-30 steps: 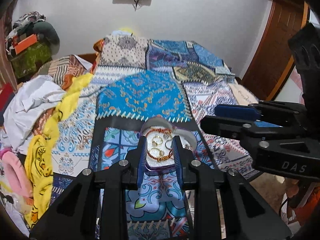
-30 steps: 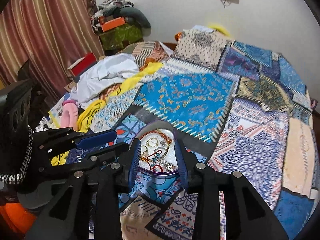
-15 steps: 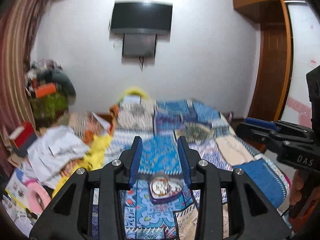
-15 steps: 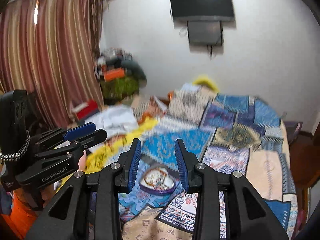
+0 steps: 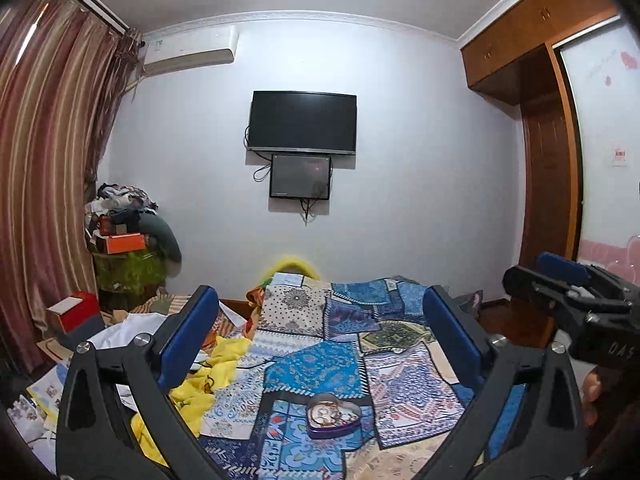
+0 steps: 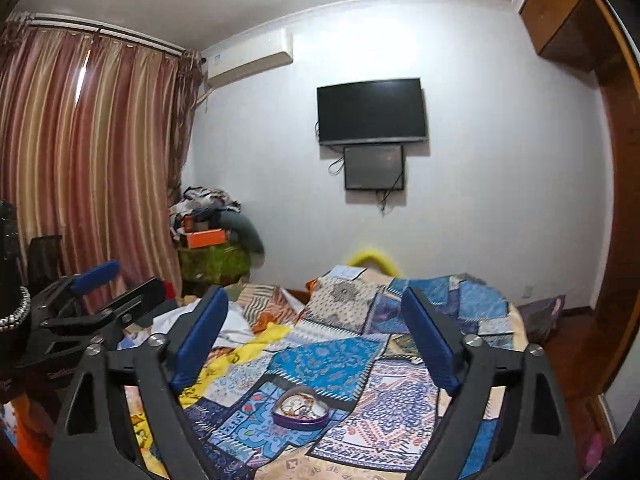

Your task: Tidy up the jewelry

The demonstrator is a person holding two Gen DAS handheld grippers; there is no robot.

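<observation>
A purple heart-shaped box (image 5: 333, 421) holding gold rings and a red-and-gold necklace sits open on the patchwork bedspread (image 5: 320, 368). It also shows in the right wrist view (image 6: 300, 406). My left gripper (image 5: 320, 336) is wide open and empty, raised well above and back from the box. My right gripper (image 6: 316, 328) is also wide open and empty, held high and back. The right gripper shows at the right edge of the left wrist view (image 5: 568, 292), and the left gripper at the left edge of the right wrist view (image 6: 96, 292).
Yellow cloth (image 5: 208, 384) and white clothes (image 5: 128, 328) lie on the bed's left side. A pile of boxes and clothes (image 5: 124, 240) stands in the far left corner. A TV (image 5: 302, 122) hangs on the far wall. A wooden wardrobe (image 5: 544, 160) is at right.
Both grippers have pulled up and away from the heart box and opened wide. The box now looks small and far below; before, it lay right between the fingertips.
</observation>
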